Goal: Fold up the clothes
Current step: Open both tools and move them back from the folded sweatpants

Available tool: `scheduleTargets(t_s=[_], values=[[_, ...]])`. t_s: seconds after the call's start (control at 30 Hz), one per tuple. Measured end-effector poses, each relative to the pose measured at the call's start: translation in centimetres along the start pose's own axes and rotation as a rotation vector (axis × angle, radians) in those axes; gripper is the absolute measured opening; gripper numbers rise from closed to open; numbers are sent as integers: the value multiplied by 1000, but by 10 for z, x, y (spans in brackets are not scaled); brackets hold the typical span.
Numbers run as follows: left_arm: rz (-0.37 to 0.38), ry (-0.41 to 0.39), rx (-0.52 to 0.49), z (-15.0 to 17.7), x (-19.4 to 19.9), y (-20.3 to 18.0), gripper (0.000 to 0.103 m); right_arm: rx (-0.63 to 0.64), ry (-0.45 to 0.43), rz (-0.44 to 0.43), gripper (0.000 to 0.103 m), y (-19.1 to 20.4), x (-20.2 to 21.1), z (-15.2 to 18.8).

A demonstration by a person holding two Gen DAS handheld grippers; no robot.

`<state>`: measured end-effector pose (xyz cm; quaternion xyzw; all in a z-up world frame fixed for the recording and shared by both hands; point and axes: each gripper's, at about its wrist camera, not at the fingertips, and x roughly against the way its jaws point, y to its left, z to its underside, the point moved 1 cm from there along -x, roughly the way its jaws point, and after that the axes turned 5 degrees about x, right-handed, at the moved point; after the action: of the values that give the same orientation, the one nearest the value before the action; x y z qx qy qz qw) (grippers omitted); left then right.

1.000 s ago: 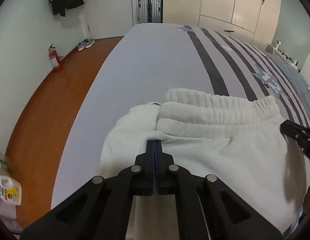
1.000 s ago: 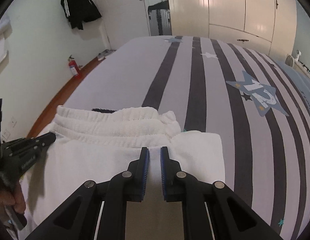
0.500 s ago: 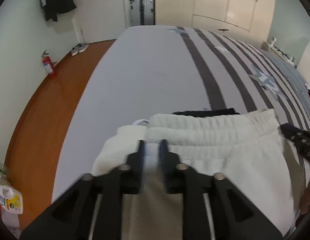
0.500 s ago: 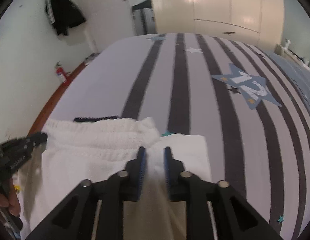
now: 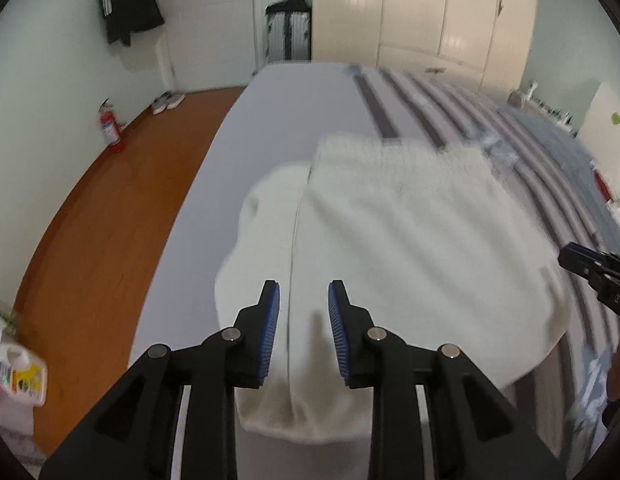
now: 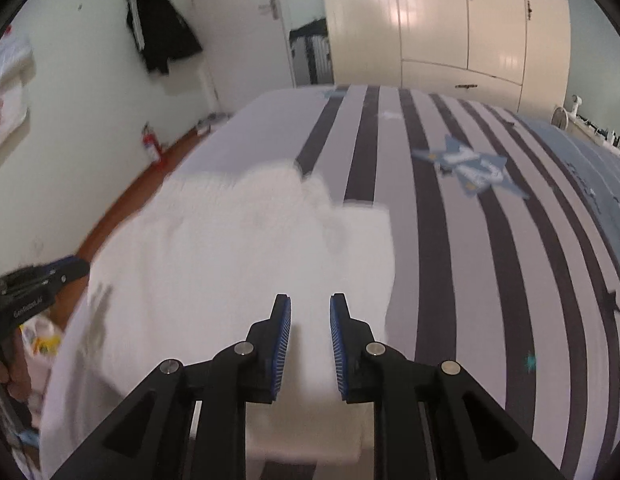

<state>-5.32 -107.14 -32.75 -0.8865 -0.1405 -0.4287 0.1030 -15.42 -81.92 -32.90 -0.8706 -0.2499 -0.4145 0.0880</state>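
Observation:
White folded trousers (image 5: pixel 390 240) lie on the near end of the striped bed, their elastic waistband at the far edge; they also show in the right wrist view (image 6: pixel 238 256). My left gripper (image 5: pixel 302 300) is open and empty above their left side. My right gripper (image 6: pixel 310 312) is open and empty above their right side. Each gripper shows at the edge of the other's view: the right one (image 5: pixel 594 272) and the left one (image 6: pixel 34 284). Both views are motion-blurred.
The bed (image 6: pixel 470 220) has grey and dark stripes with a blue star patch (image 6: pixel 470 168). Wooden floor (image 5: pixel 102 220) lies to the left with a fire extinguisher (image 5: pixel 109 128), shoes and a detergent bottle (image 5: pixel 18 376). Wardrobes, a door and a suitcase stand beyond.
Both grippers opened, let go of the white trousers and pulled back and up. The garment now lies flat on the bed.

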Motion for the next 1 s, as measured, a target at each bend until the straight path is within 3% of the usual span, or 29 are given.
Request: scheduleTargets(t_s=[0.07, 0.23, 0.37, 0.53, 0.67, 0.7, 0.77, 0.87, 1.0], values=[[-41, 38, 11, 17, -19, 6, 20, -15, 52, 26, 18, -2, -12, 18], [-167, 93, 80, 23, -44, 49, 17, -90, 58, 101, 13, -30, -8, 26], [-137, 59, 102, 20, -18, 58, 17, -127, 40, 125, 13, -45, 10, 24], [-47, -4, 69, 16, 36, 26, 18, -94, 5, 110, 16, -35, 45, 22], [-30, -32, 57, 11, 81, -14, 20, -51, 3, 93, 19, -19, 71, 24], [-33, -33, 66, 14, 89, -21, 22, -42, 6, 94, 22, -14, 76, 26], [-39, -35, 85, 22, 104, -33, 35, -20, 7, 87, 47, -3, 88, 31], [-54, -48, 124, 37, 129, -50, 57, -8, -38, 68, 59, 4, 105, 41], [-106, -80, 156, 63, 158, -62, 70, 12, -72, 45, 68, 3, 133, 59]])
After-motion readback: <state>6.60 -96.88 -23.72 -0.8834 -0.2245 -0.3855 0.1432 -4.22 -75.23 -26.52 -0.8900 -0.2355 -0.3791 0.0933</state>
